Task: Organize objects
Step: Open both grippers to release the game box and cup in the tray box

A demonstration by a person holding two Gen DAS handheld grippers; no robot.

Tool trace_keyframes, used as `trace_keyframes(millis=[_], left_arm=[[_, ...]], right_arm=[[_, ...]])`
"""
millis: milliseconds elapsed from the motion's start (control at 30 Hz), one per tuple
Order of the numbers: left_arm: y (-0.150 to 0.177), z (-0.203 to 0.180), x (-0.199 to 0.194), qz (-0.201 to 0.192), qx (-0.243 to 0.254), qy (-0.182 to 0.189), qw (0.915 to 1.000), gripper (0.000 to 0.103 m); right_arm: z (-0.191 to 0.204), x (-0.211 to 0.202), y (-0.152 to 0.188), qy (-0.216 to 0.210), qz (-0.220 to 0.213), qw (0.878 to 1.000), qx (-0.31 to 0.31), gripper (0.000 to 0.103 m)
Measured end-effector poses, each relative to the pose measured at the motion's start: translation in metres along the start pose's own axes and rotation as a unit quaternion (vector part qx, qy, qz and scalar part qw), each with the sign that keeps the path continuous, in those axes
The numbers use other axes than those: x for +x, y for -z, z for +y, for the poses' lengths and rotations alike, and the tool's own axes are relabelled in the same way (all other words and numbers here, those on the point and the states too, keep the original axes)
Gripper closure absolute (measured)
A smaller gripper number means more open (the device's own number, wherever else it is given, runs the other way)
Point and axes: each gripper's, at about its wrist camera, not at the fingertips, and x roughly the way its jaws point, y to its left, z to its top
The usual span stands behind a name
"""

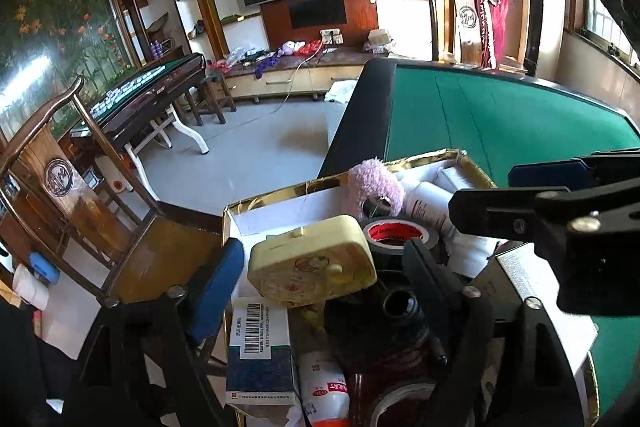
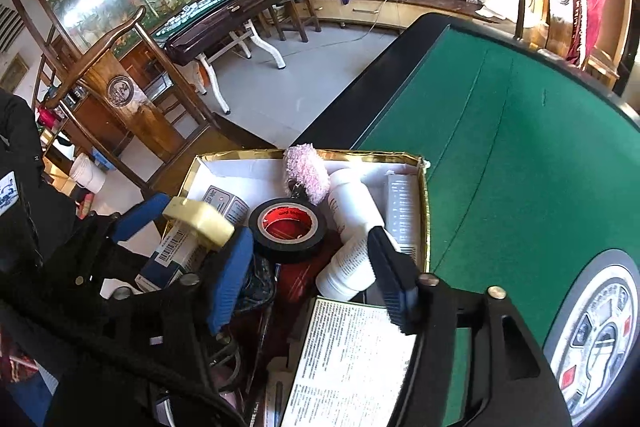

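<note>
Fingers of my left gripper [image 1: 324,251] stand apart around a cream case [image 1: 312,263]. The blue pad at nine o'clock sits just beside its end and the black finger at three o'clock is clear of it, so I judge the case rests on the pile rather than in a grip. It lies tilted over a barcoded carton [image 1: 260,347] and next to a black tape roll [image 1: 394,227], probably because the gold-rimmed box [image 1: 312,185] is crowded and has no flat floor left.

My right gripper [image 2: 310,235] is open too, with its fingers on either side of the tape roll and a white bottle [image 2: 352,203], and I see them pressing on nothing. I read it as waiting close by to steady or shift things. Further out, a pink fluffy item [image 2: 306,171] lies at twelve o'clock against the box's far wall. The box itself sits at the corner of the green table [image 2: 520,147].

The left view shows the case's face and the gap at its right end. The right view catches only one edge of the case, but it shows the box's whole far rim and a printed sheet [image 2: 352,359] at six o'clock.
</note>
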Motion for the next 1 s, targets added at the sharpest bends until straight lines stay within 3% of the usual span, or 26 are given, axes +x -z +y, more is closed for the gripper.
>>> trace_keyframes(millis=[300, 900, 1000], left_arm=[[-0.002, -0.006, -0.012, -0.014, 0.005, 0.004, 0.9999, 0.020], [0.012, -0.019, -0.073, -0.038, -0.007, -0.005, 0.9992, 0.020], [0.021, -0.027, -0.088, -0.026, -0.029, 0.018, 0.9991, 0.020]], right_arm=[[0.007, -0.018, 0.008, 0.020, -0.013, 1.000, -0.001, 0.026], [0.018, -0.064, 0.037, 0.031, -0.022, 0.999, -0.007, 0.022], [0.016, -0.080, 0.053, 0.035, -0.023, 0.999, -0.015, 0.022]])
